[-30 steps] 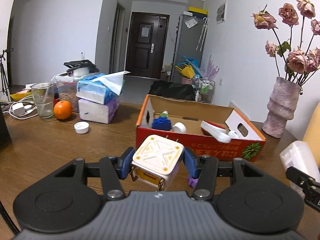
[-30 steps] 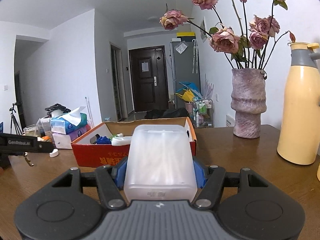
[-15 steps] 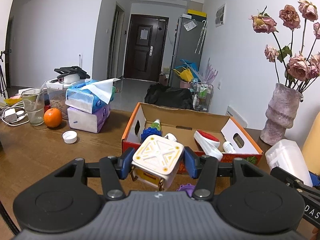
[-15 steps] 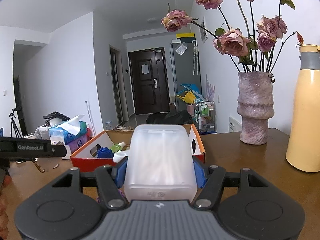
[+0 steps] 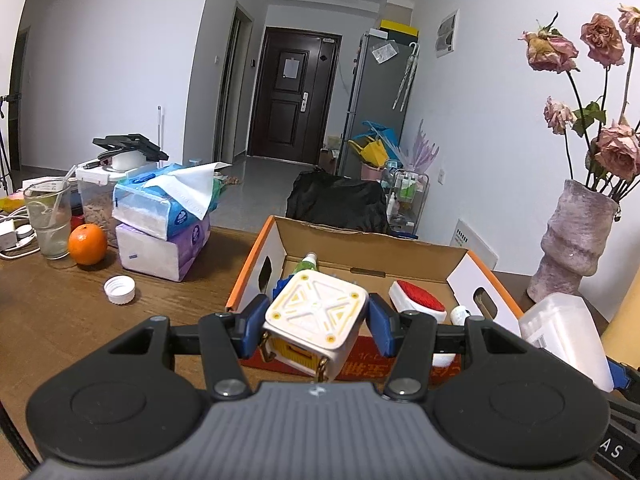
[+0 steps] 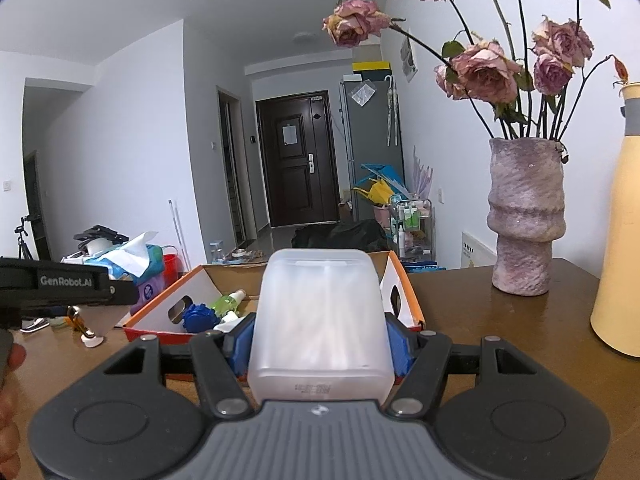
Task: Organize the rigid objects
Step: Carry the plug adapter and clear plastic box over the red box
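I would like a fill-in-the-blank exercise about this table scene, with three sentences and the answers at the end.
1. The left claw is shut on a white and yellow ____.
2. The right claw is shut on a translucent white plastic ____.
3. The orange rests on the wooden table beside a drinking ____.

Missing words: cube; box; glass

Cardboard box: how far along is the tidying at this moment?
Done: the cardboard box already holds a green bottle, a blue item and a red-topped piece.
In hand: the left gripper clamps a white cube, the right gripper a translucent container.
Left: the white cap remains on the table.
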Available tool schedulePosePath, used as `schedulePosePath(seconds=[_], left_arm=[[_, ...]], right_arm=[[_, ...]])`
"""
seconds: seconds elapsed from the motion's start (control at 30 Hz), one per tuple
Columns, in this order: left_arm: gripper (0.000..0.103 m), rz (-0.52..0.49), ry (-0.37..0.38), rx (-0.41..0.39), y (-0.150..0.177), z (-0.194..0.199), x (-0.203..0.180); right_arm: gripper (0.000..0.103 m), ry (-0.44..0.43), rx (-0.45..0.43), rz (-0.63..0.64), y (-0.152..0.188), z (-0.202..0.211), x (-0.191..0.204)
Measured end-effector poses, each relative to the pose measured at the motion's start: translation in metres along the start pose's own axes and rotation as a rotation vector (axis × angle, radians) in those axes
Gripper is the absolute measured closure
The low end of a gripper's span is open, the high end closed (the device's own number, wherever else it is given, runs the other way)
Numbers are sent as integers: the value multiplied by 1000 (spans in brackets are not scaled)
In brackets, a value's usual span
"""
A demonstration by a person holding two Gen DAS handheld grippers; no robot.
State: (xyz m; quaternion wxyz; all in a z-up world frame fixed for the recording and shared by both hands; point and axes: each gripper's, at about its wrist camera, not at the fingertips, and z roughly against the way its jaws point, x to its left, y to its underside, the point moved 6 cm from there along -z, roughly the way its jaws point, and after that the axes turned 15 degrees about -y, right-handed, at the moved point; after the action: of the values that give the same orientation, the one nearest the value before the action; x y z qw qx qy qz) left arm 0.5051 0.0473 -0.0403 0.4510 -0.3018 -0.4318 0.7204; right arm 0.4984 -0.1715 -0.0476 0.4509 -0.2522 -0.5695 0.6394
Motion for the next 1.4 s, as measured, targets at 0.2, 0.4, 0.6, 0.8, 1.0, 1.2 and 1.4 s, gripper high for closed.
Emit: schedulePosePath(seconds=[0.2,0.4,0.6,0.8,1.0,1.2,1.4], left_arm=[[49,-5,1,2,-4,-15,-7],[49,-20,4,4,-9,-32,-17],[49,-35,7,13,-12,-52,-27],[49,-48,8,17,-16,-69,-35],[49,-62,10,11,-20,-83,-43],[49,-80,4,5,-25,-97,-49],[49,-93,-17,-2,-29,-112,-53]], right_arm=[[39,2,6,-3,-3,-18,-7],[39,4,9,1,-6,-36,-12],[39,9,9,4,-10,-49,-16],[39,22,6,7,-15,-70,-22],[39,30,10,14,-19,-90,-31],[39,29,17,28,-22,-108,-34],[39,33,21,38,-26,-122,-38]])
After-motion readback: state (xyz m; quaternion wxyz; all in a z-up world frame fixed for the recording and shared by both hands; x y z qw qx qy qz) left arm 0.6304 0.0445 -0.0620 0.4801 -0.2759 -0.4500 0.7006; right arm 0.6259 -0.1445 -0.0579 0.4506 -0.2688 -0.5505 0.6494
